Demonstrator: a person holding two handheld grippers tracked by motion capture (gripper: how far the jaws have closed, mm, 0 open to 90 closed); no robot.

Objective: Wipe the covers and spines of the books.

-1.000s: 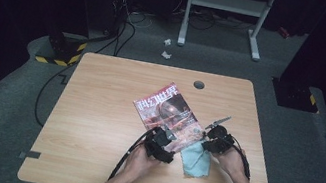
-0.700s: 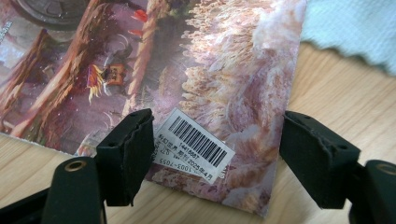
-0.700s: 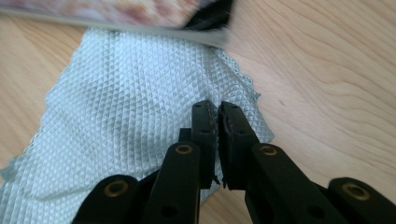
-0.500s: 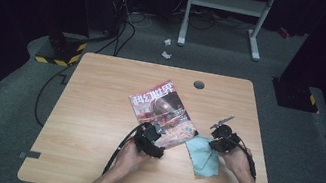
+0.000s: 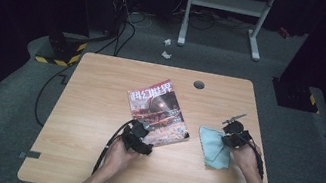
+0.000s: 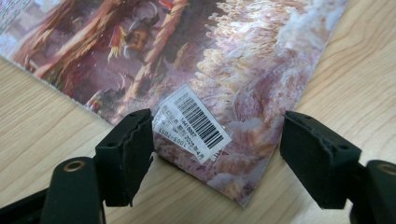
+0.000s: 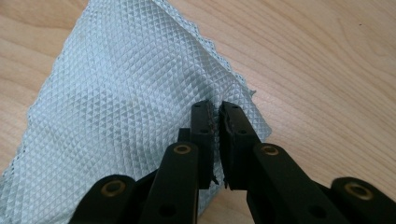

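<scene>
Since the earlier high views, the cloth (image 5: 212, 146) has been drawn right, clear of the magazine (image 5: 157, 112), and the two hands have been moved apart, the left one nearer and to the left. The magazine has been shifted slightly left as well.

The right gripper (image 7: 217, 122) is seen clenched, its jaws nearly together over the near right edge of the cloth; whether fabric is pinched between the pads cannot be told. Their gap has wavered slightly within the last second. The cloth is laid flat on the table (image 5: 100, 90), right of the magazine and apart from it.

The left gripper (image 6: 215, 154) is released, its jaws spread wide either side of the magazine's near corner, by the barcode label (image 6: 192, 123), with no pad pressed on it.

Judged from this, the cloth has been separated from the magazine. Wiping or folding, if intended, has not been started, and the magazine is not yet gripped.
</scene>
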